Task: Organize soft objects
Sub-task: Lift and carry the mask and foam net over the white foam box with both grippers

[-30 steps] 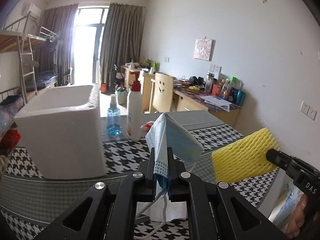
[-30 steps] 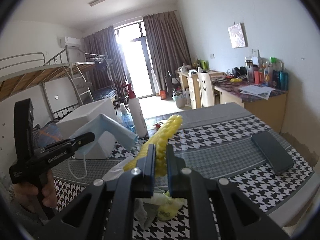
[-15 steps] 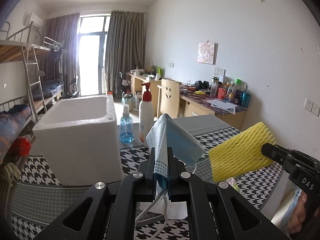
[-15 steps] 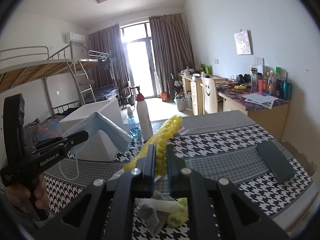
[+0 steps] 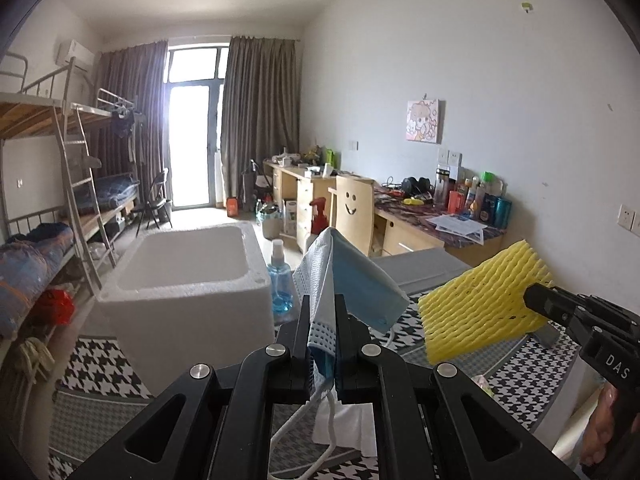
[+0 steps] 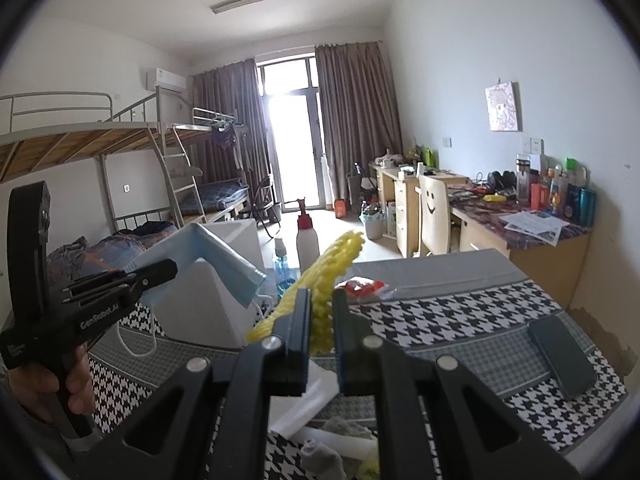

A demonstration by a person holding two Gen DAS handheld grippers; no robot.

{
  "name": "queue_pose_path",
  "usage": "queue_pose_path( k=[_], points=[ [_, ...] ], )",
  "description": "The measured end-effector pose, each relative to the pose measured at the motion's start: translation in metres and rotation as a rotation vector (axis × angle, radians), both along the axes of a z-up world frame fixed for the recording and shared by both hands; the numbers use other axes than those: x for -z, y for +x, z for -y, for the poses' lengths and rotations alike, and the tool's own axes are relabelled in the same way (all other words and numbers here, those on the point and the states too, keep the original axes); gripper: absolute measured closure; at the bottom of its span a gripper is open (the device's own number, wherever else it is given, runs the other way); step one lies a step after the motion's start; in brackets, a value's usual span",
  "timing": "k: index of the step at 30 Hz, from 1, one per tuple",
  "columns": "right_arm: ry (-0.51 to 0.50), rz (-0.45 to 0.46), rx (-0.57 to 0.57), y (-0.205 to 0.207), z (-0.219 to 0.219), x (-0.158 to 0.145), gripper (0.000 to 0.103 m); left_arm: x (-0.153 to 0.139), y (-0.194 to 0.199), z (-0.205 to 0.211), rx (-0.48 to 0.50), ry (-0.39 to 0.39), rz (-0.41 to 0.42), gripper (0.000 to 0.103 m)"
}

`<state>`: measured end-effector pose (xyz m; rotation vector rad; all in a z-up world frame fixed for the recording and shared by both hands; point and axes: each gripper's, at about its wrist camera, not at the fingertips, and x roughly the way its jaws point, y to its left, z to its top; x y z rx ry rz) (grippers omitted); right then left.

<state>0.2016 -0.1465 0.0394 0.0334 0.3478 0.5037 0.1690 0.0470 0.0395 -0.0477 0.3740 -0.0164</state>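
My left gripper (image 5: 321, 322) is shut on a blue face mask (image 5: 352, 276), held in the air above the table, its white ear loops hanging below. It also shows in the right wrist view (image 6: 208, 256) at the left. My right gripper (image 6: 321, 312) is shut on a yellow foam net (image 6: 332, 264), also lifted; the net shows at the right of the left wrist view (image 5: 480, 304). An open white foam box (image 5: 188, 280) stands on the table ahead and left of the mask.
A blue spray bottle (image 5: 280, 280) and a white pump bottle (image 6: 307, 236) stand beside the box. A black phone (image 6: 560, 356) lies at the table's right. White tissue (image 5: 348, 424) and grey cloth (image 6: 324, 452) lie on the houndstooth tablecloth (image 6: 460, 320).
Both grippers have risen with their loads; the views now look from higher, showing more of the box's open top. Both stay shut.
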Motion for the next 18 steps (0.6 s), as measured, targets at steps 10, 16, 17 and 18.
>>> queue_pose_path(
  k=[10,16,17,18],
  points=[
    [-0.005,0.019,-0.022,0.008,-0.016,-0.012,0.090,-0.013,0.013,-0.006,-0.021,0.011,-0.005,0.095],
    [-0.001,0.037,-0.028,0.013,-0.023,-0.021,0.090,-0.022,0.022,-0.009,-0.041,0.017,0.001,0.095],
    [0.000,0.039,-0.033,0.014,-0.024,-0.023,0.090,-0.024,0.023,-0.010,-0.046,0.020,0.003,0.095],
    [0.000,0.042,-0.033,0.015,-0.025,-0.024,0.090,-0.026,0.025,-0.011,-0.052,0.022,0.004,0.095]
  ],
)
